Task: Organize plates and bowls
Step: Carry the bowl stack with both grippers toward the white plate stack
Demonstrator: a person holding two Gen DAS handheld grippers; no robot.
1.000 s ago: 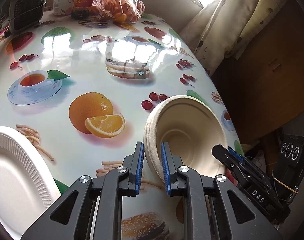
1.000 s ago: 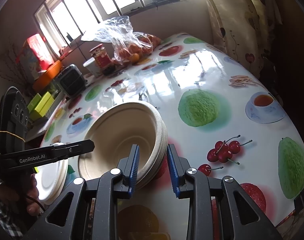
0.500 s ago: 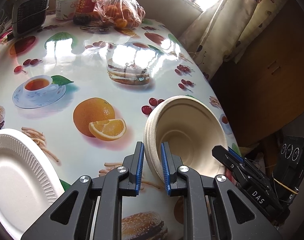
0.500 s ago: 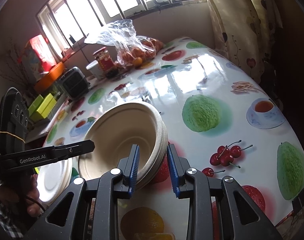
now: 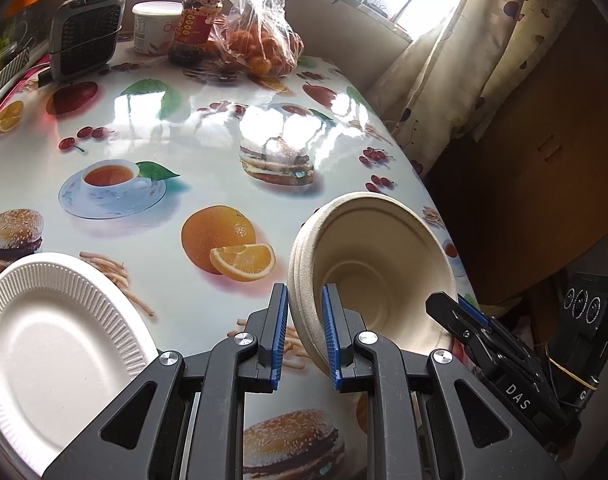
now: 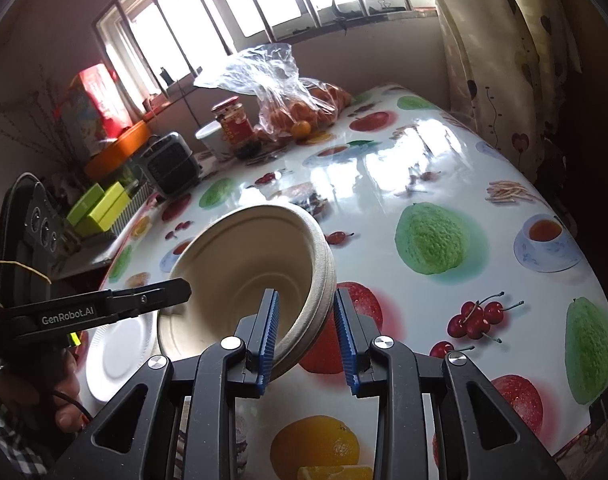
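Note:
A stack of beige paper bowls [image 5: 376,264] hangs tilted over the table's near right part, its hollow facing the left wrist camera. My left gripper [image 5: 304,336] is shut on the stack's left rim, blue pads on either side of the wall. My right gripper [image 6: 308,340] is shut on the opposite rim of the same bowls [image 6: 247,276]. Each gripper shows in the other's view: the right one [image 5: 450,306] at the bowls' right edge, the left one [image 6: 177,288] at their left edge. A white ribbed paper plate [image 5: 55,340] lies at the table's near left corner, also seen as the plate [image 6: 119,356].
The table wears a glossy fruit-print cloth [image 5: 151,248]. At its far end stand a bag of oranges [image 5: 259,40], a red-labelled jar [image 5: 201,16], a white tub [image 5: 153,28] and a small grey heater [image 5: 85,34]. A curtain [image 5: 472,56] hangs at the right. A person's hand [image 6: 27,388] holds the left gripper.
The left wrist view has pulled up and back, so more of the table and the white plate show. The bowl stack stays pinched in both grippers, tilted a little more upright.

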